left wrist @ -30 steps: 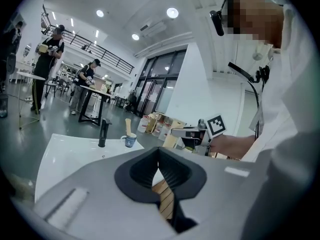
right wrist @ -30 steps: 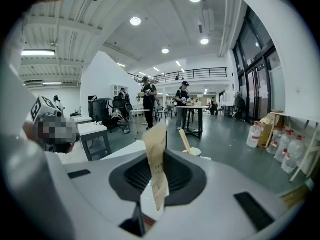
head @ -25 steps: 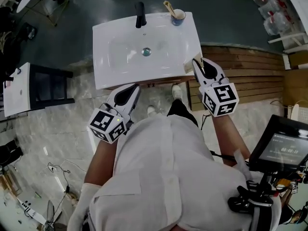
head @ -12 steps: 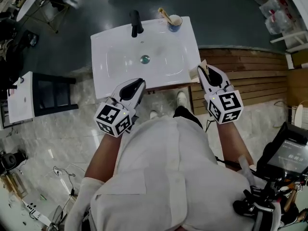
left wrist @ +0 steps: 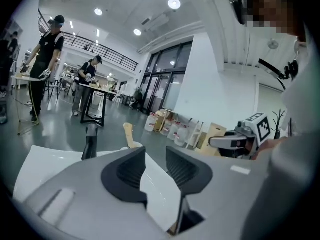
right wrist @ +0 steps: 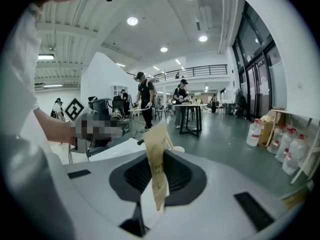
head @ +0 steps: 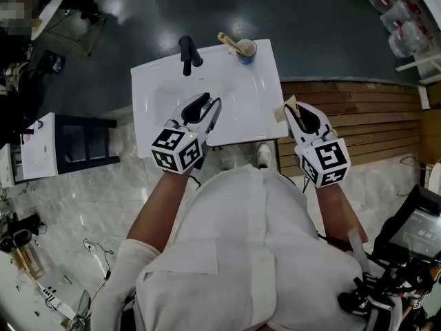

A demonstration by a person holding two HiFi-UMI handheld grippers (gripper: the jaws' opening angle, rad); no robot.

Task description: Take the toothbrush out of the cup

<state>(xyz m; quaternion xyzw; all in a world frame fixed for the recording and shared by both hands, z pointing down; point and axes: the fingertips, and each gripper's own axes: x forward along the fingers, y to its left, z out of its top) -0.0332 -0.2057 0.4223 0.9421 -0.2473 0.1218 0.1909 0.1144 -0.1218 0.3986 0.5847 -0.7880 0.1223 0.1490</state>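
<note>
Toothbrush [head: 229,42] leans left out of the cup [head: 247,50]; left tool [head: 210,104], nearside-left of the cup, has just opened, empty; right tool [head: 295,110], nearside-right, clamps a paper slip [right wrist: 156,164].

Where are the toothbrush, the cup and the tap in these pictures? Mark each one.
toothbrush [head: 227,40]: head view, on the wooden handle sticking out of the cup.
cup [head: 246,54]: head view, on its blue outer wall.
tap [head: 187,52]: head view, on the black body at the basin's rear edge.
</note>
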